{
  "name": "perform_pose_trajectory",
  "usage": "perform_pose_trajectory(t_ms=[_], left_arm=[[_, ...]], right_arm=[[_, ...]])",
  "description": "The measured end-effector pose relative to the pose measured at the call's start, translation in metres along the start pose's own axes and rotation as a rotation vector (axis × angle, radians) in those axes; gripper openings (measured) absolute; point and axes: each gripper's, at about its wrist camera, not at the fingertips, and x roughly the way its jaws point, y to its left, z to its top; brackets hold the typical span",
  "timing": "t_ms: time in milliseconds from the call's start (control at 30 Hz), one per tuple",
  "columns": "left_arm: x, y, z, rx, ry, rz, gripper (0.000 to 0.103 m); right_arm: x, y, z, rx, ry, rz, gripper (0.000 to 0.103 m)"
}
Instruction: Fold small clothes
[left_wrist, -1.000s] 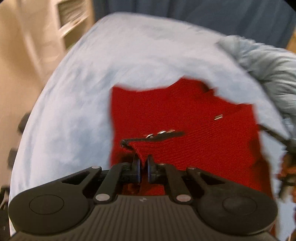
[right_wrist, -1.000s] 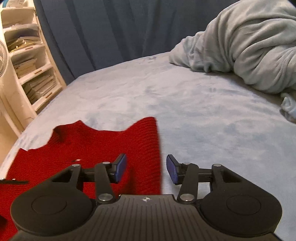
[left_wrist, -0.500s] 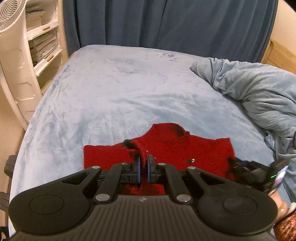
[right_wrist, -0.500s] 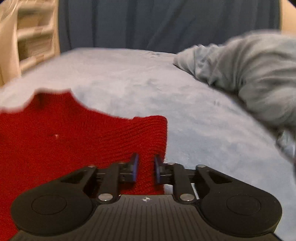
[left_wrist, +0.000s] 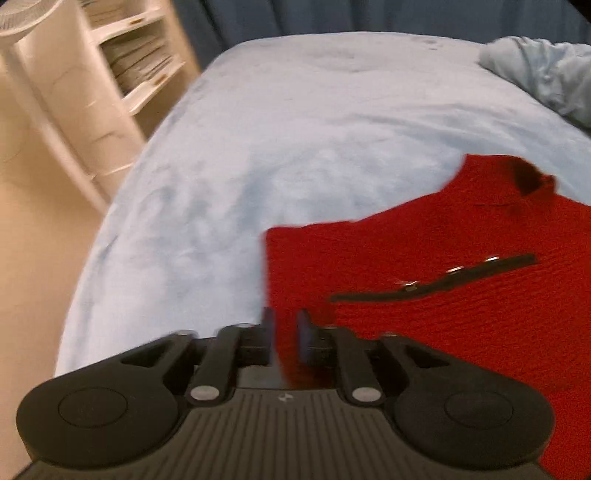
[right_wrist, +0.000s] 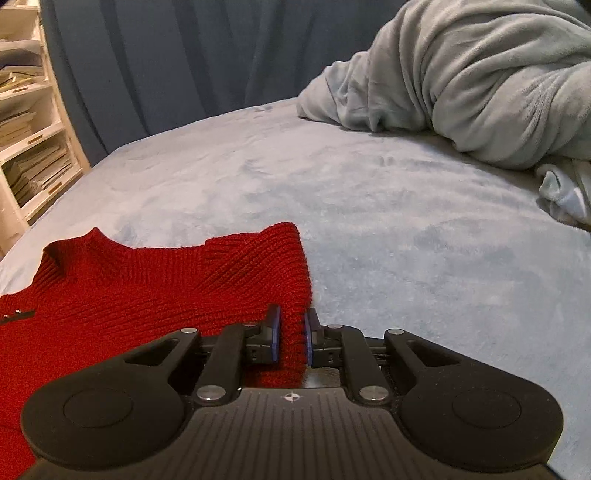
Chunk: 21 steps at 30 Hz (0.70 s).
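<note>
A small red knit garment (left_wrist: 424, 314) lies flat on the light blue bed (left_wrist: 295, 129), with a black strap with metal snaps (left_wrist: 443, 277) resting across it. My left gripper (left_wrist: 284, 328) is at the garment's left edge. Its jaws are opening, and the cloth's edge lies in the gap between them without being pinched. In the right wrist view my right gripper (right_wrist: 293, 332) is shut on the right edge of the red garment (right_wrist: 147, 295), with a fold of knit squeezed between the blue pads (right_wrist: 275, 332).
A bunched grey-blue blanket (right_wrist: 480, 81) fills the back right of the bed (right_wrist: 406, 221). White shelves with stacked papers (left_wrist: 122, 66) and a fan (left_wrist: 29, 14) stand beyond the left bed edge. A dark blue curtain (right_wrist: 184, 55) hangs behind.
My left gripper let go of the black strap, dropped left to the garment's left edge, and its jaws parted. My right gripper closed on the right edge and sank slightly.
</note>
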Motion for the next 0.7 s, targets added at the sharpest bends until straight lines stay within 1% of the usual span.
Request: perform_pose_trajectory(t_ms=[33,67,100,133,167,200,233,267,300,333,367,400,433,467,500,533,567,600,633,667,700], left_arm=[[-0.001,0.006,-0.003,-0.018,0.002,0.009,0.056],[-0.003,0.012,-0.006,-0.027,-0.004,0.024,0.067],[-0.006,0.016,-0.008,-0.031,-0.009,0.029,0.07],[-0.01,0.018,-0.008,-0.036,-0.011,0.027,0.074],[-0.016,0.02,-0.008,-0.046,-0.016,0.014,0.078],[-0.022,0.018,-0.007,-0.055,-0.03,-0.009,0.079],[-0.031,0.016,-0.007,-0.062,-0.05,-0.04,0.079],[-0.038,0.01,-0.004,-0.068,-0.069,-0.083,0.082],[-0.043,0.003,-0.001,-0.067,-0.08,-0.121,0.084],[-0.048,-0.006,0.002,-0.06,-0.09,-0.156,0.088],[-0.053,-0.019,0.005,-0.042,-0.098,-0.191,0.091],[-0.053,-0.031,0.007,-0.02,-0.1,-0.213,0.092],[-0.052,-0.043,0.007,0.014,-0.094,-0.228,0.097],[-0.046,-0.058,0.005,0.07,-0.074,-0.216,0.099],[-0.038,-0.07,0.0,0.127,-0.058,-0.168,0.099],[-0.028,-0.079,-0.009,0.2,-0.043,-0.083,0.099],[-0.019,-0.08,-0.018,0.245,-0.038,-0.014,0.1],[-0.018,-0.073,-0.025,0.244,-0.061,-0.001,0.101],[-0.019,-0.063,-0.03,0.221,-0.085,0.004,0.103],[-0.021,-0.052,-0.034,0.194,-0.087,0.015,0.103],[-0.024,-0.039,-0.037,0.167,-0.082,0.011,0.103]], right_arm=[[-0.003,-0.001,0.002,0.013,-0.001,-0.007,0.018],[-0.007,-0.001,0.006,0.03,-0.007,-0.025,0.023],[-0.013,0.002,0.011,0.043,-0.03,-0.045,0.027],[-0.023,0.007,0.015,0.047,-0.079,-0.071,0.031],[-0.032,0.013,0.018,0.032,-0.13,-0.066,0.044],[-0.039,0.021,0.021,0.005,-0.176,-0.03,0.05],[-0.043,0.031,0.023,-0.023,-0.193,0.024,0.053],[-0.042,0.042,0.026,-0.053,-0.174,0.09,0.052],[-0.038,0.054,0.027,-0.085,-0.134,0.146,0.051],[-0.031,0.066,0.026,-0.121,-0.089,0.177,0.048],[-0.022,0.078,0.023,-0.172,-0.038,0.182,0.048],[-0.011,0.087,0.018,-0.229,0.015,0.165,0.048],[0.0,0.095,0.009,-0.293,0.072,0.125,0.048],[0.01,0.098,0.0,-0.356,0.106,0.066,0.048],[0.009,0.096,-0.009,-0.404,0.06,0.045,0.048],[0.003,0.092,-0.013,-0.423,0.009,0.001,0.048],[-0.003,0.085,-0.015,-0.429,-0.027,-0.113,0.052],[-0.009,0.073,-0.016,-0.407,-0.05,-0.183,0.052],[-0.016,0.054,-0.016,-0.354,-0.069,-0.211,0.06],[-0.019,0.037,-0.017,-0.307,-0.058,-0.212,0.071],[-0.021,0.019,-0.016,-0.256,-0.02,-0.201,0.076]])
